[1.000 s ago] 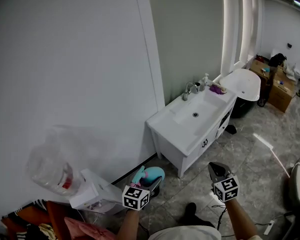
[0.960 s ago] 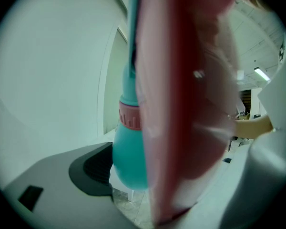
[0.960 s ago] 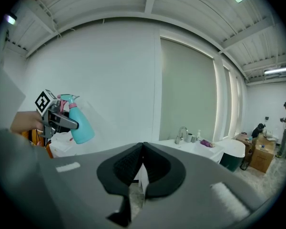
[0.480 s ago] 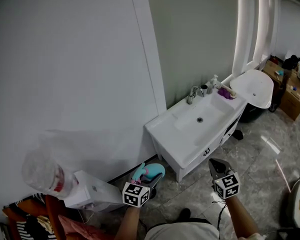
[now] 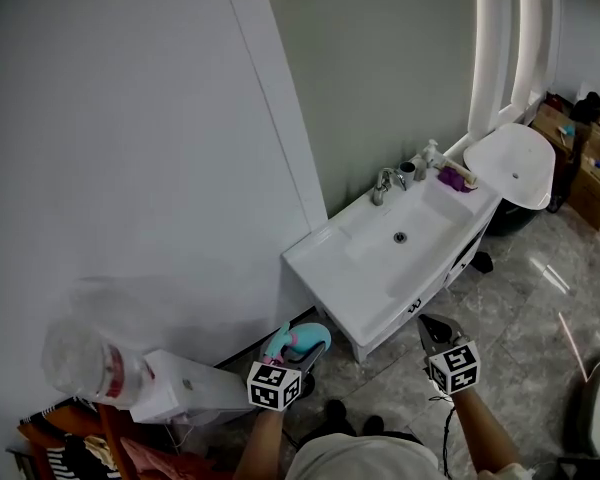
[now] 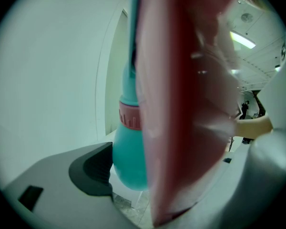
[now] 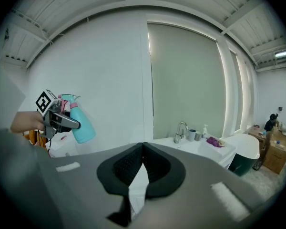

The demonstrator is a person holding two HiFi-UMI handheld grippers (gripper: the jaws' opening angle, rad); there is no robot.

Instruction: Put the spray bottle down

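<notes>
The spray bottle (image 5: 306,339) is teal with a pink collar and trigger. My left gripper (image 5: 302,352) is shut on it and holds it in the air at the lower middle of the head view, in front of the white vanity (image 5: 318,264). In the left gripper view the teal body (image 6: 128,157) and the blurred pink trigger (image 6: 181,104) fill the space between the jaws. My right gripper (image 5: 428,326) hovers to the right, shut and empty; its pads meet (image 7: 142,146). From the right gripper view the bottle (image 7: 82,126) shows at the left.
The vanity carries a sink basin (image 5: 400,236), a faucet (image 5: 384,182), small bottles and a purple cloth (image 5: 450,176). A white tub (image 5: 515,163) stands beyond it. A white box (image 5: 185,390) and a clear plastic bag (image 5: 85,356) sit at lower left. Below is a grey marble floor (image 5: 540,308).
The view has shifted along the wall: the vanity now sits nearer and more central. Both grippers travelled with it, the bottle still gripped in the left one.
</notes>
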